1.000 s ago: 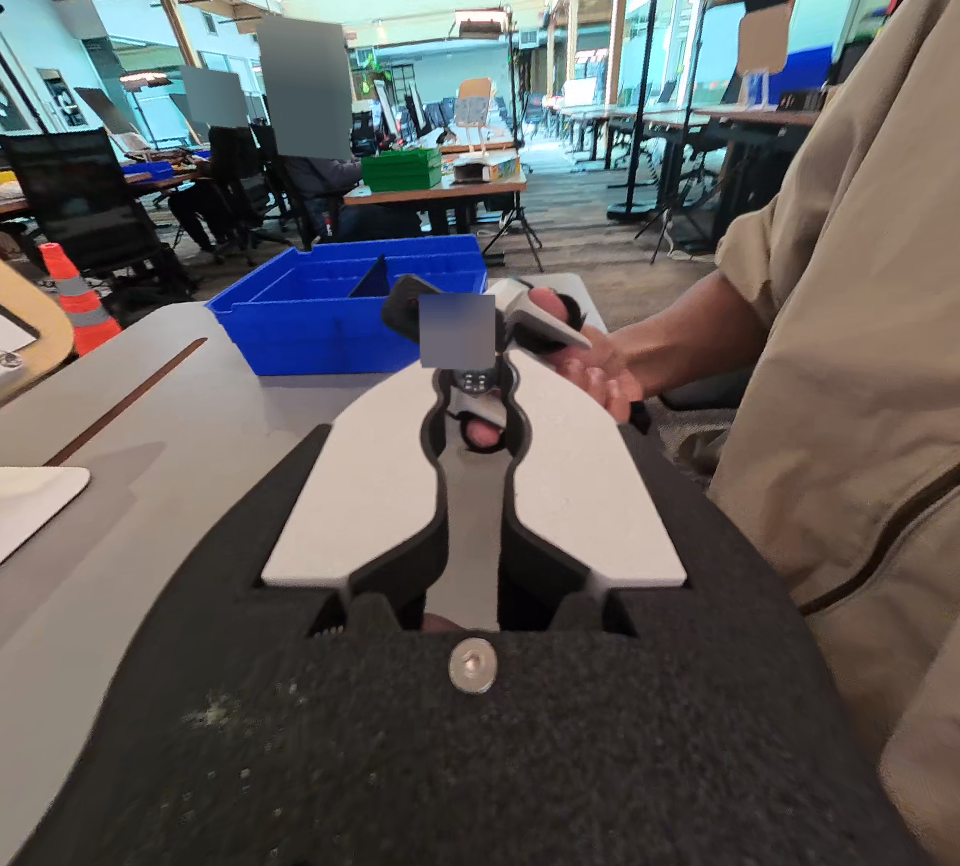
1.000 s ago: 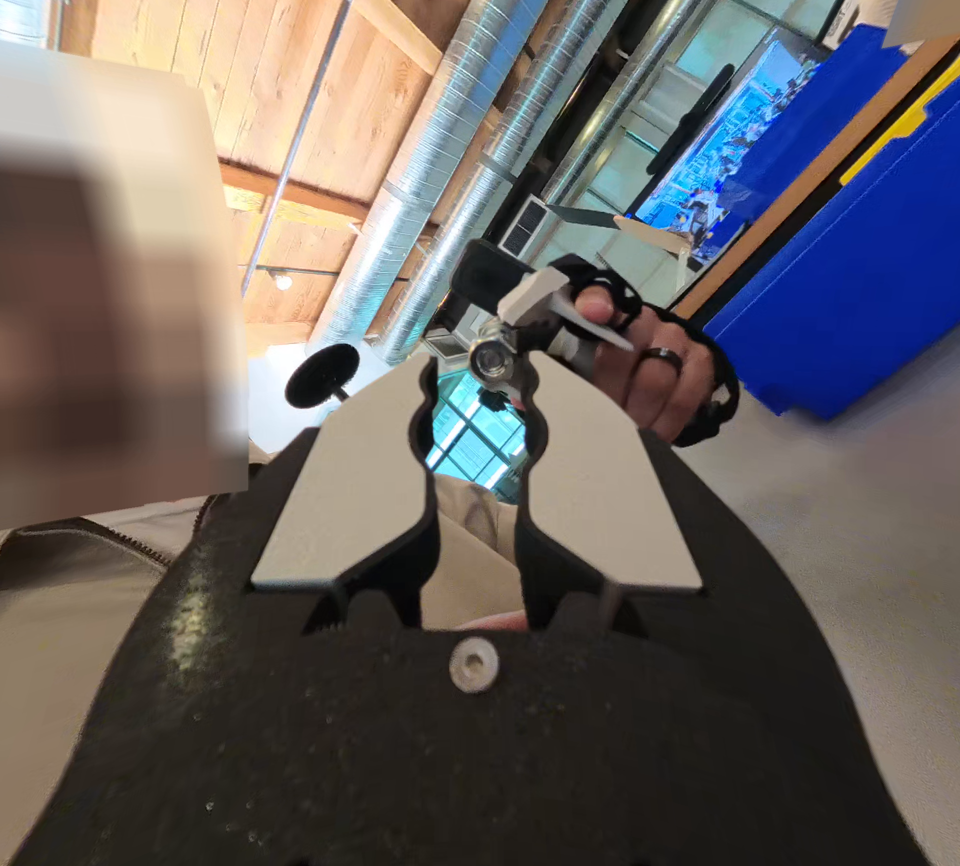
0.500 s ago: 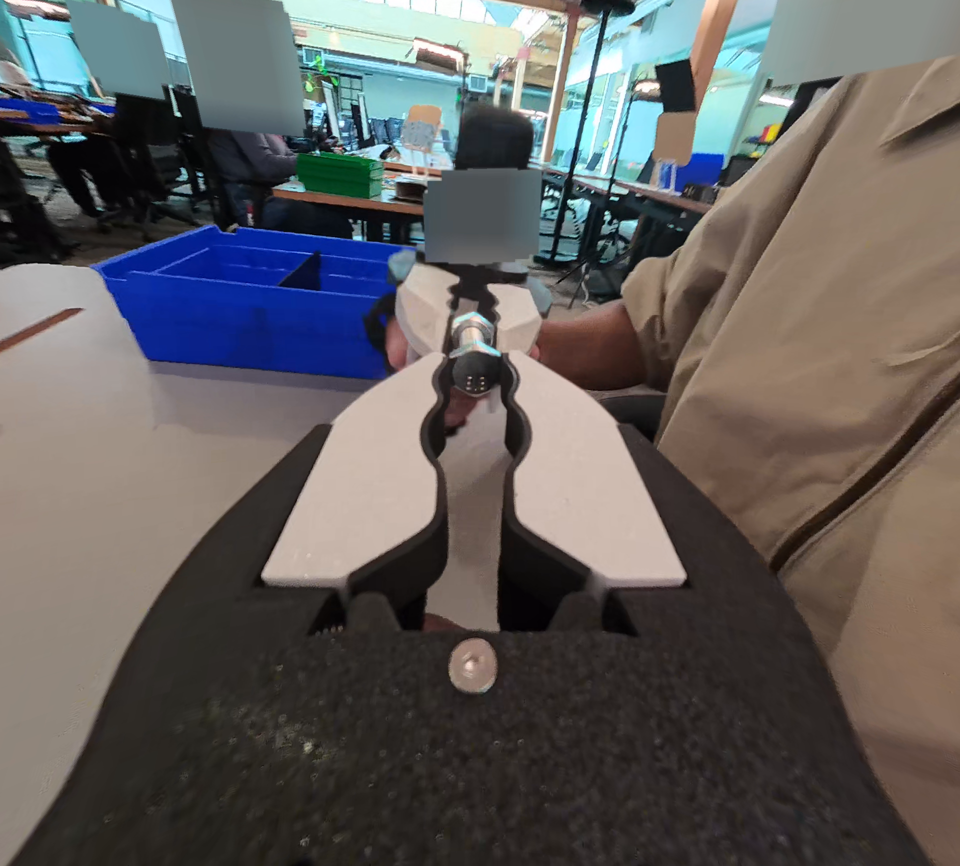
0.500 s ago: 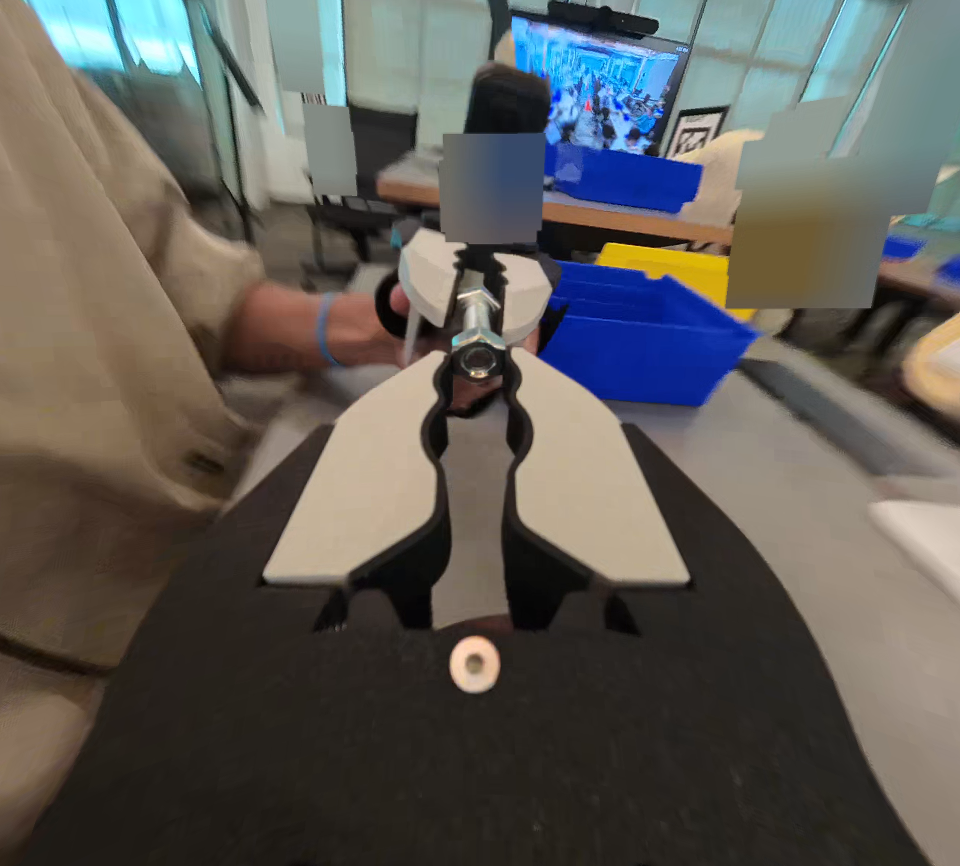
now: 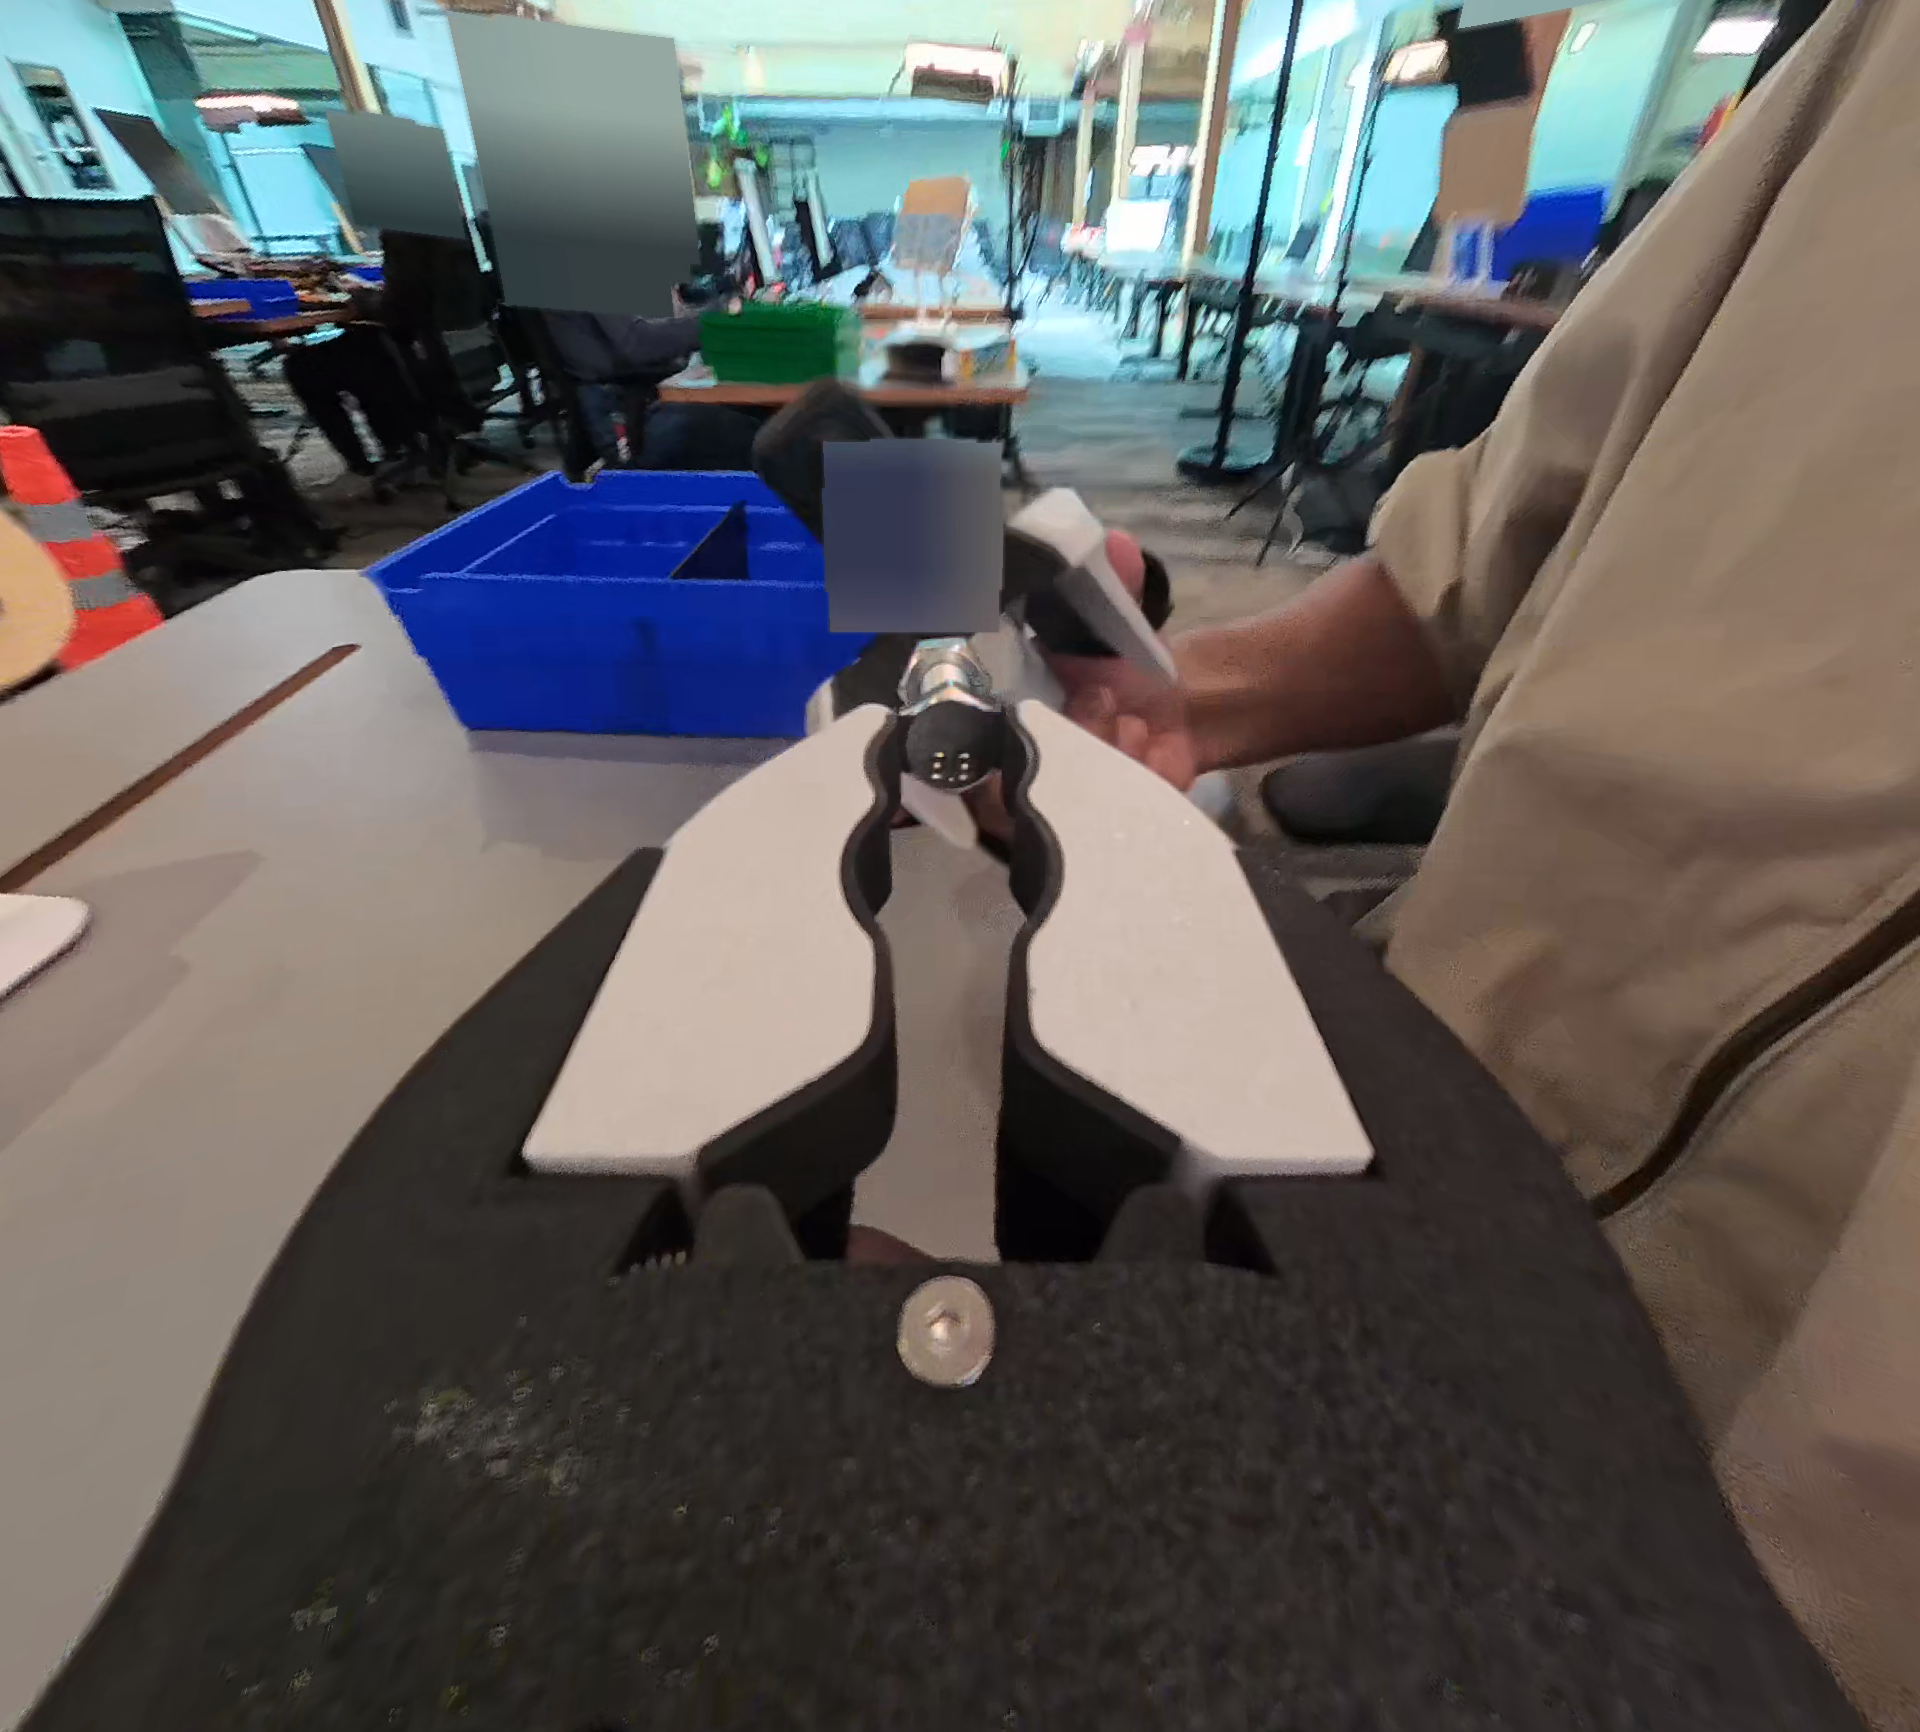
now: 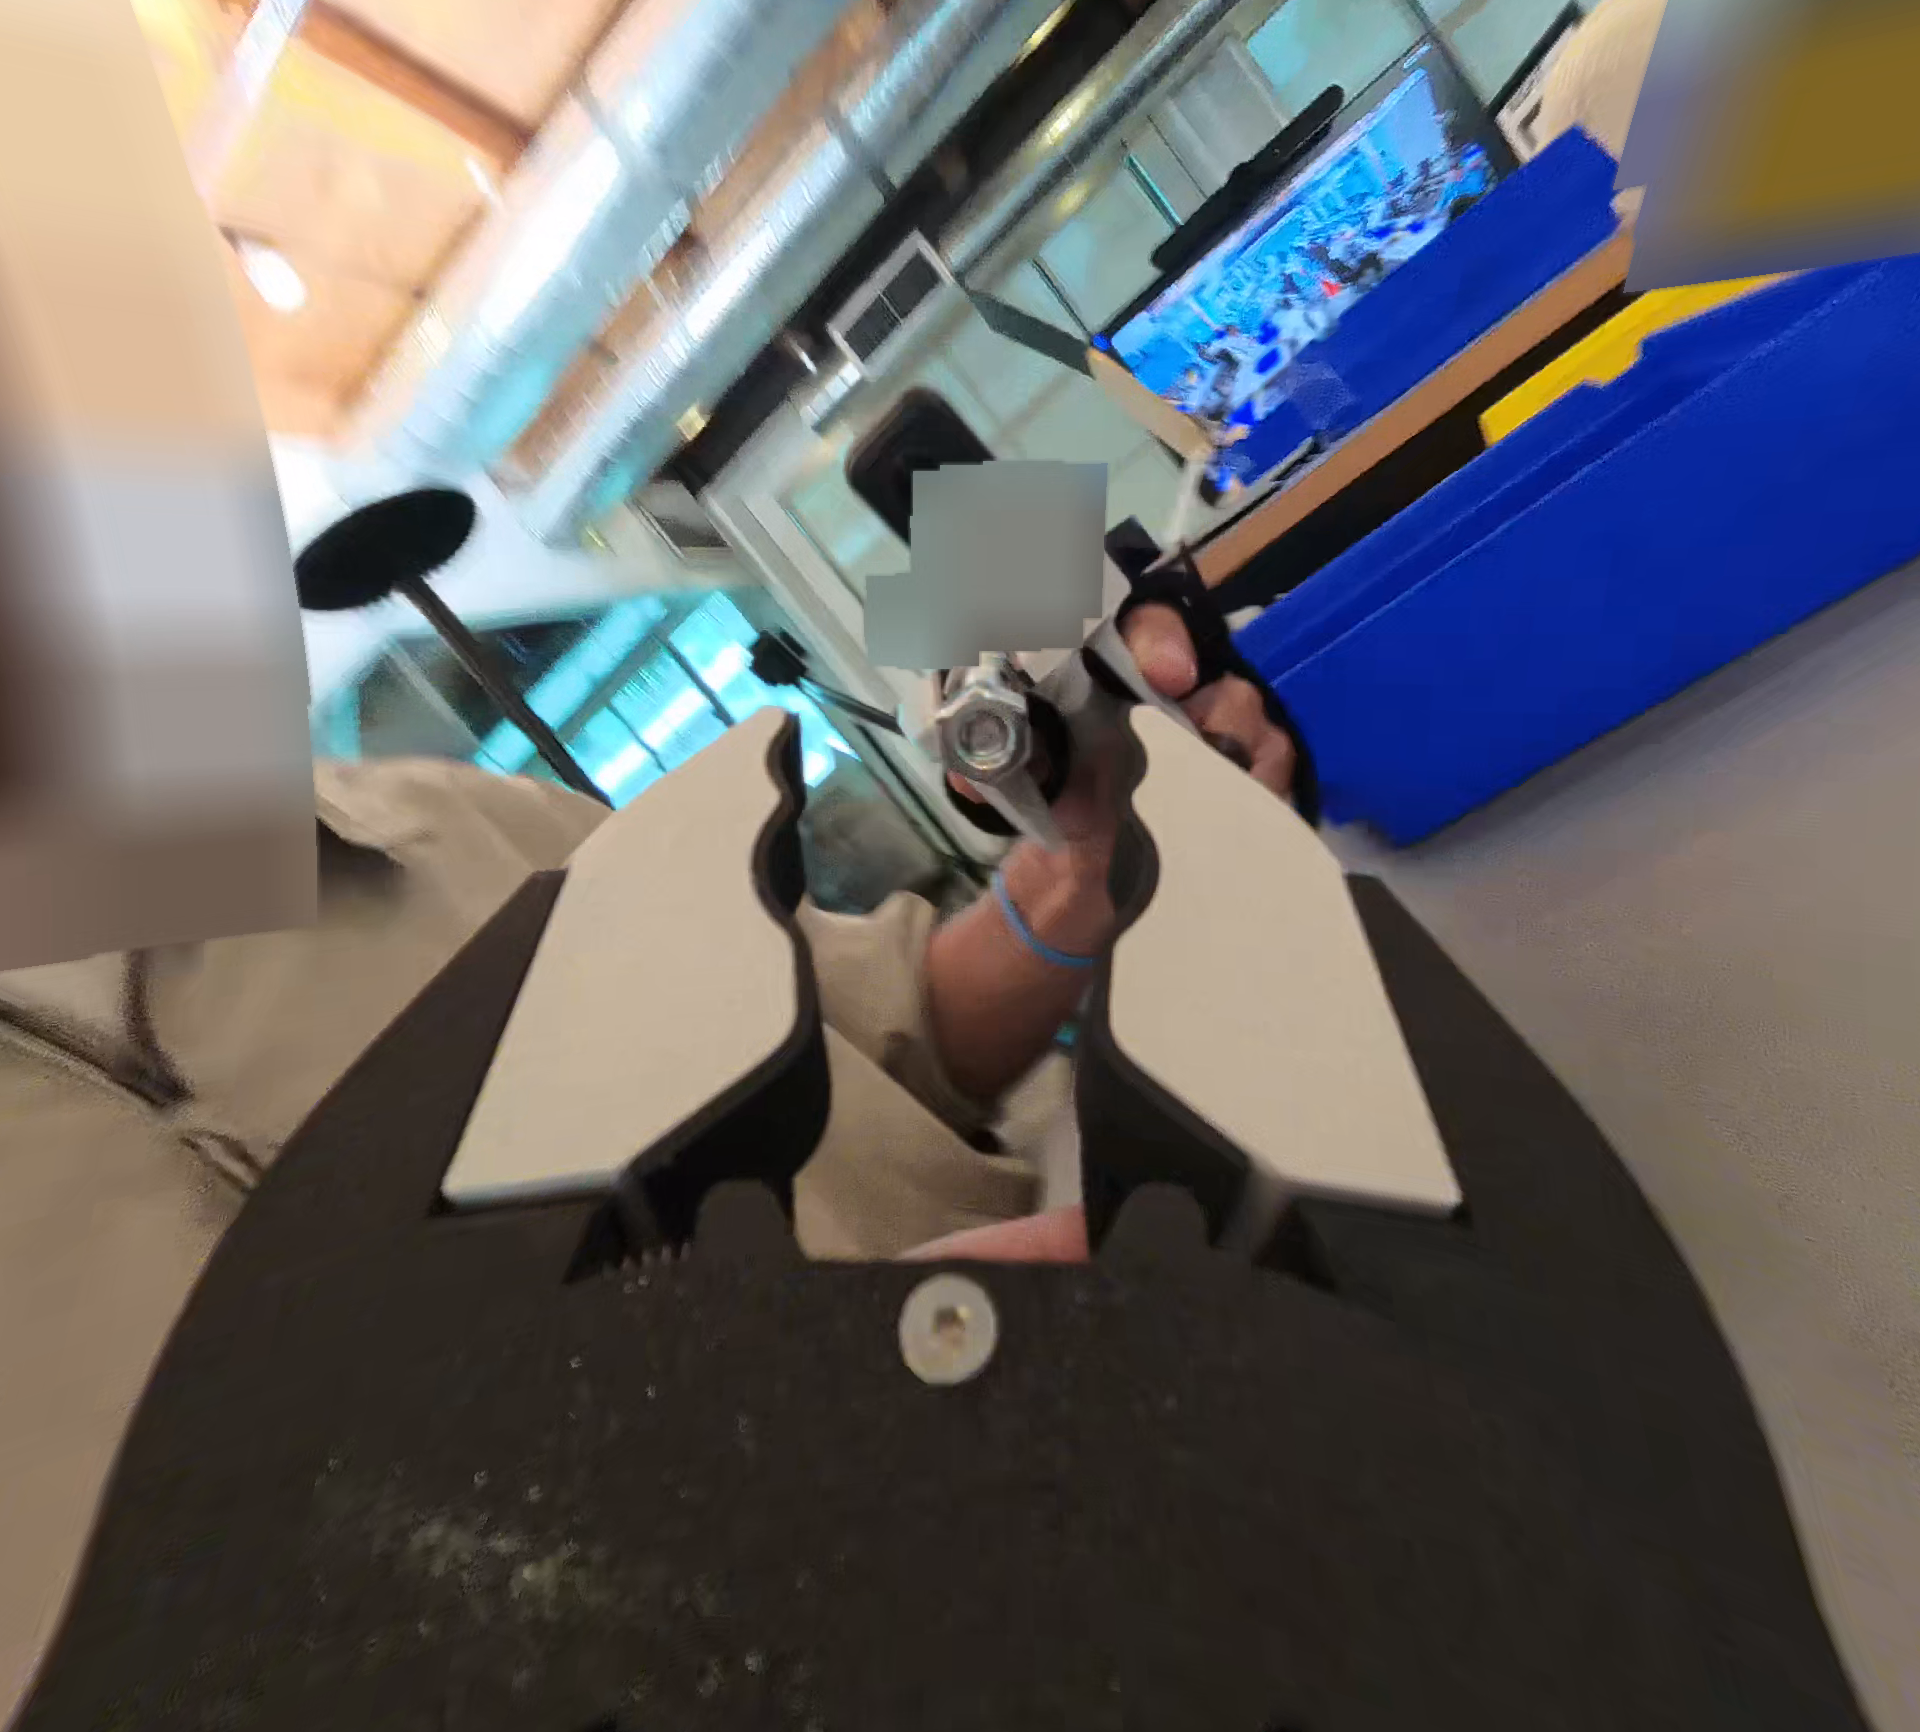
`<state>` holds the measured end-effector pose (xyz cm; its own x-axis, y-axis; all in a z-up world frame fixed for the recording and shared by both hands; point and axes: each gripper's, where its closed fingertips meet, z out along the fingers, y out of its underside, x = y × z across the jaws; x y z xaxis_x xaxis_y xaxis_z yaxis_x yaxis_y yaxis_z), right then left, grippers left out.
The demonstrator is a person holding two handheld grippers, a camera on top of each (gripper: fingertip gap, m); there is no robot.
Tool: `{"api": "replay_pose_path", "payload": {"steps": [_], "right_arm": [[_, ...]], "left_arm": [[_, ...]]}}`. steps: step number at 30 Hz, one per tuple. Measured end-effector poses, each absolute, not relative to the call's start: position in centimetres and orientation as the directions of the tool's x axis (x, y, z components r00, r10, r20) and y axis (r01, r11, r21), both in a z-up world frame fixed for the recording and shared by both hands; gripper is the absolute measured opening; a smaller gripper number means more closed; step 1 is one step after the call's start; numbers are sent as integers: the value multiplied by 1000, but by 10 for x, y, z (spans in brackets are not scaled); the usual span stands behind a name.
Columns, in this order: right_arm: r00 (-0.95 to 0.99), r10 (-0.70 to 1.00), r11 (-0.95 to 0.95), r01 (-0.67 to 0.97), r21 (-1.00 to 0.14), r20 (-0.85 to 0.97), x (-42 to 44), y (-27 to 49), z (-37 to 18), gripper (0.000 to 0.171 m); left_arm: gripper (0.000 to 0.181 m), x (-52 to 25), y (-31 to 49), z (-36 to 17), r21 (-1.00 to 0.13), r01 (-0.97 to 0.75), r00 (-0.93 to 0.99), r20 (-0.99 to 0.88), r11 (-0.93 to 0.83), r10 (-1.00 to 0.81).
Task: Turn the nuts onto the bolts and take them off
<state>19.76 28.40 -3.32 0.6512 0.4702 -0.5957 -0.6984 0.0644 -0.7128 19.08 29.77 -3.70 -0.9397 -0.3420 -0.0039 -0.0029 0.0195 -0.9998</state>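
Observation:
My left gripper (image 5: 951,737) is shut on the dark head of a bolt (image 5: 951,760) and holds it in the air over the table edge. A silver nut (image 5: 940,685) sits on the bolt's thread just past my fingertips. In the right wrist view my right gripper (image 6: 961,732) is open and rolled to one side. The nut (image 6: 982,732) lies between its jaws with a gap on each side. The right gripper's white fingers (image 5: 1091,581) show tilted behind the bolt in the left wrist view. The left gripper's fingers (image 6: 1034,815) show behind the nut in the right wrist view.
A blue divided bin (image 5: 623,622) stands on the grey table (image 5: 260,851) just beyond the grippers; it also shows in the right wrist view (image 6: 1610,591). A person's beige jacket (image 5: 1662,643) fills the right side. An orange cone (image 5: 73,560) stands beyond the table's left edge.
Half a second ago my right gripper was level and shut on the nut. It has since opened and rolled sideways. My left gripper still holds the bolt head.

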Motion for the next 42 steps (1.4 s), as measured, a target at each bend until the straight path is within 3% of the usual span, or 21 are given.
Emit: {"api": "replay_pose_path", "payload": {"steps": [3, 4, 6, 8, 11, 15, 18, 21, 24, 27, 30, 33, 35, 36, 38, 42], "right_arm": [[511, 454, -1, -819, -574, -730, 199, 292, -48, 48], [497, 453, -26, -822, -568, -740, 194, 295, -51, 45], [509, 456, -21, -814, -581, -730, 190, 296, -52, 18], [604, 434, 19, -747, -664, -668, 190, 296, -51, 18], [797, 367, 53, -534, -844, -481, 186, 295, -50, 18], [966, 249, 75, -96, -993, -74, 184, 293, -51, 18], [947, 151, 59, 277, -959, 282, 188, 292, -53, 18], [900, 120, -8, 424, -906, 420, 193, 293, -56, 18], [961, 168, 15, 222, -975, 221, 193, 294, -51, 54], [964, 227, 33, -149, -988, -137, 199, 295, -51, 61], [763, 357, 9, -579, -815, -539, 198, 297, -51, 55], [450, 498, -31, -845, -534, -741, 202, 294, -48, 51], [319, 547, -55, -909, -413, -774, 203, 293, -47, 44], [302, 548, -75, -911, -406, -780, 200, 295, -49, 38], [332, 510, -94, -895, -436, -793, 196, 300, -56, 18], [474, 487, -56, -821, -568, -734, 193, 300, -56, 18]], "left_arm": [[17, 191, 296, -44, -991, 43, -927, -88, 128, -365], [17, 191, 295, -44, -989, 53, -923, -102, 141, -370], [18, 191, 294, -46, -987, 46, -923, -101, 155, -372], [17, 192, 294, -46, -990, 30, -926, -79, 136, -370], [18, 187, 293, -43, -998, -50, -948, 37, 34, -317], [17, 182, 291, -41, -987, -152, -960, 162, -61, -229], [17, 181, 291, -41, -966, -229, -954, 247, -118, -171], [17, 185, 293, -44, -956, -257, -947, 278, -143, -160], [17, 189, 295, -44, -968, -217, -949, 240, -127, -205], [17, 195, 300, -45, -990, -128, -944, 142, -66, -299], [17, 200, 304, -50, -998, -47, -929, 29, 41, -370], [17, 201, 304, -51, -994, 6, -918, -48, 108, -394], [17, 203, 304, -53, -989, 20, -910, -79, 146, -408], [17, 203, 303, -55, -986, 21, -909, -87, 164, -408], [17, 201, 300, -57, -985, 29, -911, -97, 173, -401], [17, 199, 299, -55, -992, -8, -923, -43, 128, -384]]}}
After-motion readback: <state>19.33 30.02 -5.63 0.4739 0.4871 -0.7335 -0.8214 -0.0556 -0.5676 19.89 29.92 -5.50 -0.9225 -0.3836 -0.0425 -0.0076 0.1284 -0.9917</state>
